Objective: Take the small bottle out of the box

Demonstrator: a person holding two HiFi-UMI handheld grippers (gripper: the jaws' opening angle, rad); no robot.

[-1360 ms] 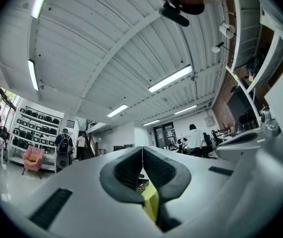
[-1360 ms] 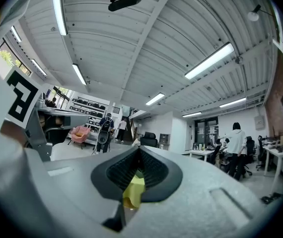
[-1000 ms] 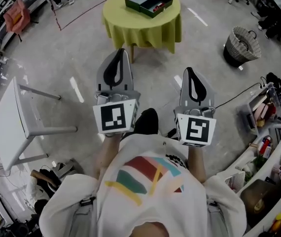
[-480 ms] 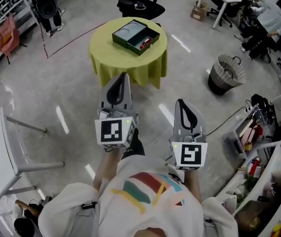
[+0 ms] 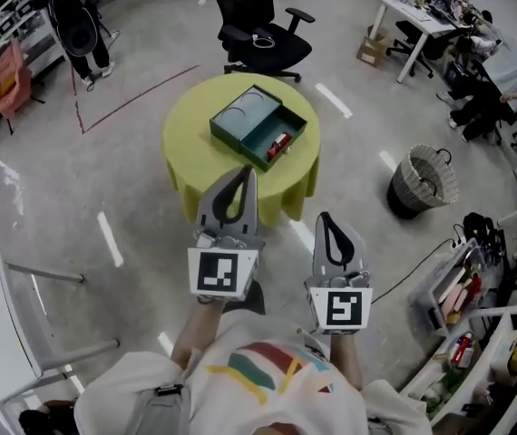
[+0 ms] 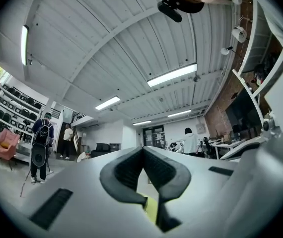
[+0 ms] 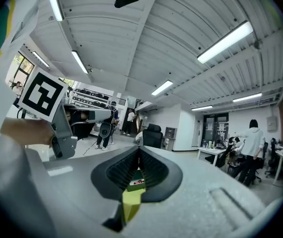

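On a round table with a yellow-green cloth [image 5: 195, 152] stands an open dark green box [image 5: 257, 130]. A small red bottle [image 5: 278, 143] lies in its right compartment. My left gripper [image 5: 247, 171] is held in the air just short of the table's near edge, jaws together with nothing in them. My right gripper [image 5: 325, 216] hangs lower and to the right over the floor, also shut and empty. In the right gripper view the box and the red bottle [image 7: 138, 182] show far off through the gap behind the jaws. The left gripper view shows only a strip of yellow cloth [image 6: 151, 208].
A black office chair [image 5: 260, 36] stands behind the table. A wicker basket [image 5: 422, 184] sits on the floor to the right. A white table [image 5: 0, 329] is at the lower left. Shelves with clutter [image 5: 476, 333] line the lower right. People sit at desks at the far right.
The table and box have slid from the top of the head view towards its middle and now lie just ahead of the grippers. Both grippers stay shut and sit lower in the frame.
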